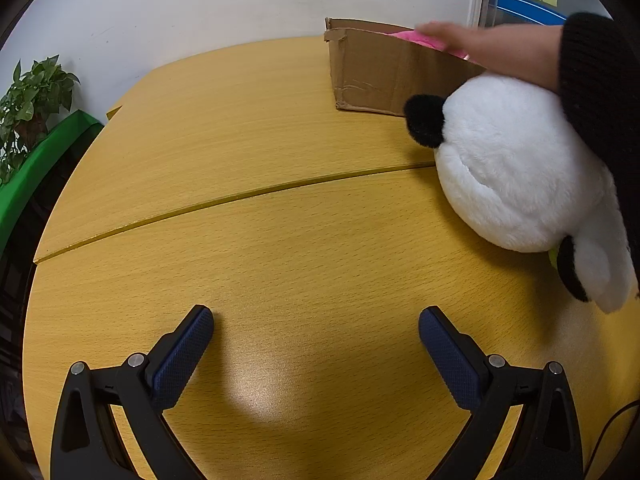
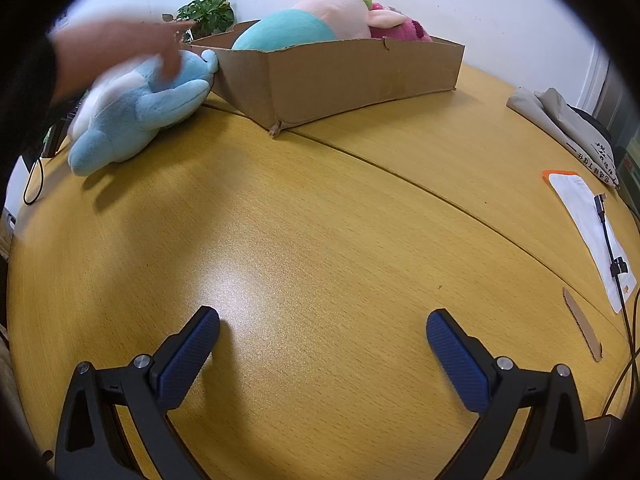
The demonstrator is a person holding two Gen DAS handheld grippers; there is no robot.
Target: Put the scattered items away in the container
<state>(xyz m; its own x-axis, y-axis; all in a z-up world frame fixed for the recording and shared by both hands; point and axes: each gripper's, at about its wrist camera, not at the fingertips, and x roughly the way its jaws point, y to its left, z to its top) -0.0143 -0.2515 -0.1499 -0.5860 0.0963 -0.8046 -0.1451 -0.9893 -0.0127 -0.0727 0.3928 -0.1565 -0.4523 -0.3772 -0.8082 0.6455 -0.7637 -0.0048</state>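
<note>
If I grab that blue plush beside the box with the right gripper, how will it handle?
The blue plush looks soft and stuffed, so it will probably squash and sag. Likely light. It lies flat on the table, unlikely to roll.

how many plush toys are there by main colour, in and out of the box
White and black plush toy on the table: 1
Light blue plush toy on the table: 1
Teal and peach plush toy in the brown cardboard box: 1
Pink plush toy in the box: 1
Total: 4
</note>
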